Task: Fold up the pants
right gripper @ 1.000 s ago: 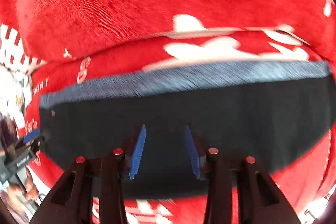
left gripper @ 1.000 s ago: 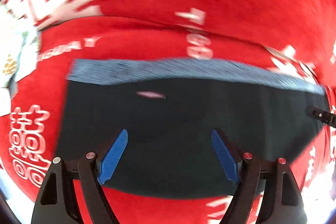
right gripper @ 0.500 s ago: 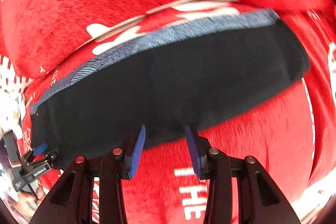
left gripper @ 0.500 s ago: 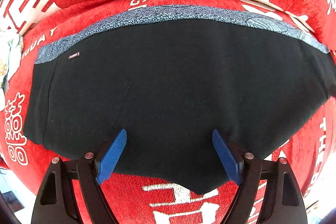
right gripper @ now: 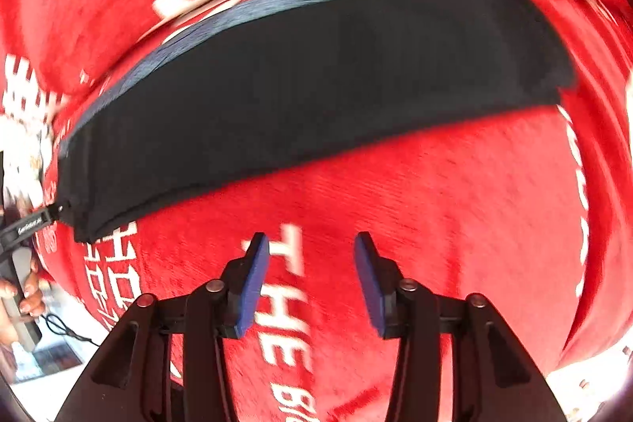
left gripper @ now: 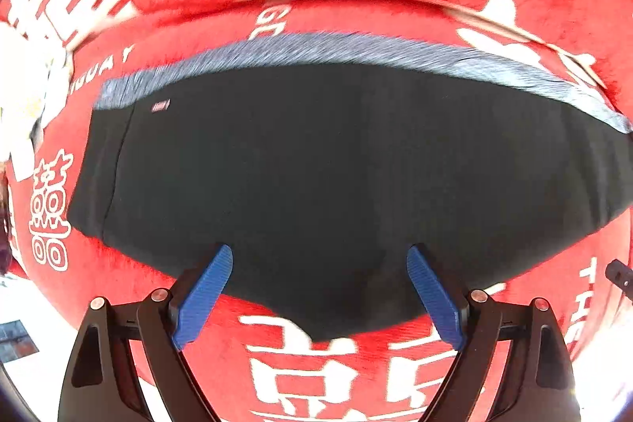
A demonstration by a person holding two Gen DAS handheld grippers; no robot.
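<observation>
hovering both spread, empty tools, left tool (left gripper: 318, 293) and right tool (right gripper: 311, 283); we judge pinching the pants' (left gripper: 336, 176) near hem squarely works best.

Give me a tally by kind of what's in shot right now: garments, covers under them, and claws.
Pants: 1, the black pants with a grey waistband, lying flat.
Red cover: 1, the red cover with white lettering under them.
Claws: 2, the left claw open over the pants' near edge, and the right claw open over bare cover.
Total: 4.
</observation>
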